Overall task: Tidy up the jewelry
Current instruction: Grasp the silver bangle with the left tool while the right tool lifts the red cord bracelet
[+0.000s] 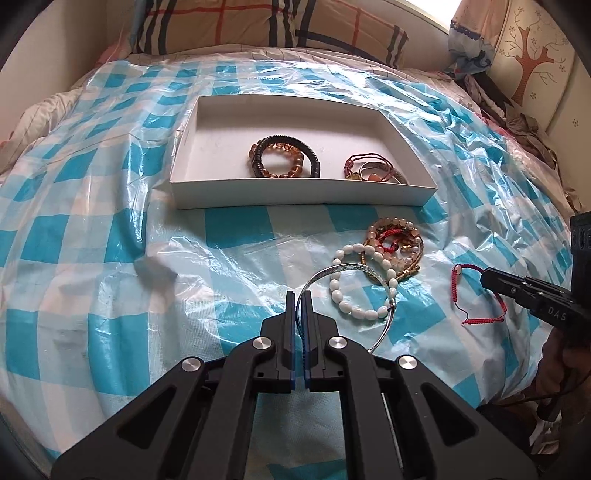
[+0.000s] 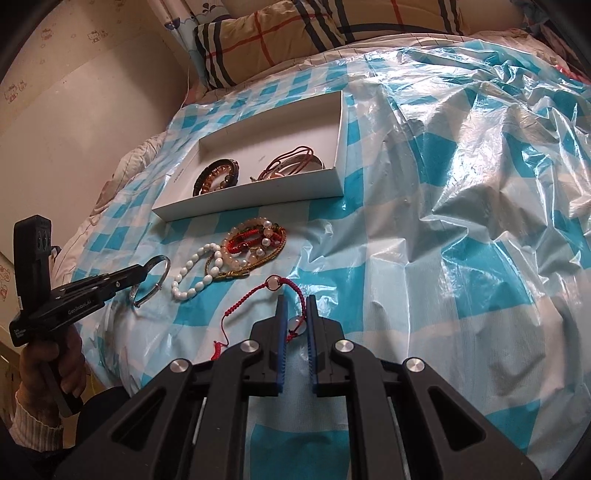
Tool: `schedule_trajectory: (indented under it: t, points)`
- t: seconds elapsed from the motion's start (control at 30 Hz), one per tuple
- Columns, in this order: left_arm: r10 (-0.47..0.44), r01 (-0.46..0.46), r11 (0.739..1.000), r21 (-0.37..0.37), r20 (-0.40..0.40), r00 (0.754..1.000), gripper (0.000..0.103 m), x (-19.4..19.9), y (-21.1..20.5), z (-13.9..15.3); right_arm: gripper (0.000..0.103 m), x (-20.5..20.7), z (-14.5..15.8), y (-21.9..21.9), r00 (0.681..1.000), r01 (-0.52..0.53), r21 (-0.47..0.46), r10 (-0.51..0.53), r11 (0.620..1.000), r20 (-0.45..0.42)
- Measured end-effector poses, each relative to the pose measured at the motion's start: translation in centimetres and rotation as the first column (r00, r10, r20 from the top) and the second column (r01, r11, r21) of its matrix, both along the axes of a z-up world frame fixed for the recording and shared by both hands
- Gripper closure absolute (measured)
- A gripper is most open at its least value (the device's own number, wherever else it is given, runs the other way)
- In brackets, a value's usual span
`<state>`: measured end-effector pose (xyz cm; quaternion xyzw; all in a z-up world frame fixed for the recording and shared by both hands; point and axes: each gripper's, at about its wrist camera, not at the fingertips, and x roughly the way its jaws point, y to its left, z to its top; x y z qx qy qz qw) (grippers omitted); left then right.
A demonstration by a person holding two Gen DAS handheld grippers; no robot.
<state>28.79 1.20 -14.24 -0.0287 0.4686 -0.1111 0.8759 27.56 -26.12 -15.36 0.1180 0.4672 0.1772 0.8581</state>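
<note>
The left tongs (image 1: 299, 295) are closed tight on the rim of a thin silver bangle (image 1: 343, 271), which arcs up and to the right from between the pads and hangs above the bed. The right tongs (image 2: 294, 302) stand narrow, pinched on a red woven cord bracelet (image 2: 258, 291) with a round pale bead caught between the blue pads; the rest of the cord loops out ahead and trails off to the left. Just beyond both tongs, a white bead bracelet (image 1: 364, 284) lies on the blue-and-white checked plastic sheet (image 1: 110, 240) that covers the bed, touching a small heap of bracelets (image 1: 393, 240) of pale beads, gold chain and red cord. Further on sits a shallow white box (image 1: 295, 192), open at the top, with a dark band and amber bead bracelet (image 1: 282, 157) near its middle and a tangle of red cords and rings (image 1: 371, 168) at its right end. A plaid pillow (image 1: 266, 22) lies at the head of the bed. In the right wrist view a hand (image 2: 55, 365) grips the handle of the left tongs.
</note>
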Motion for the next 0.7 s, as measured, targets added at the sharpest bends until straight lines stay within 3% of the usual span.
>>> schedule_trajectory:
  t: [0.23,0.33,0.43,0.53,0.63,0.7]
  points:
    - [-0.014,0.015,1.0,-0.007,0.024,1.0,0.1,-0.5,-1.2,0.7,0.092,0.2,-0.9,0.6,0.999,-0.013,-0.029,0.012,0.999,-0.034]
    - [-0.018,0.019,1.0,-0.002,0.023,1.0,0.1,-0.6,-1.4,0.6,0.081,0.1,-1.2,0.9,0.999,-0.03,-0.029,0.029,0.999,-0.034]
    - [-0.016,0.016,1.0,-0.002,0.023,1.0,0.1,-0.6,-1.4,0.6,0.08,-0.1,-1.3,1.7,0.999,-0.047,-0.088,0.046,0.995,-0.018]
    - [-0.016,0.016,1.0,0.0,0.023,1.0,0.1,-0.6,-1.5,0.6,0.08,-0.6,-1.4,2.4,0.998,-0.062,-0.147,0.063,0.987,0.005]
    - [-0.016,0.016,1.0,0.004,0.03,0.999,0.1,-0.7,-1.6,0.7,0.092,-0.8,-1.3,2.3,0.998,-0.061,-0.145,0.063,0.988,0.008]
    - [-0.016,0.016,1.0,0.005,0.036,0.999,0.1,-0.9,-1.6,1.0,0.092,-0.9,-0.9,1.8,0.998,-0.053,-0.116,0.054,0.992,0.01]
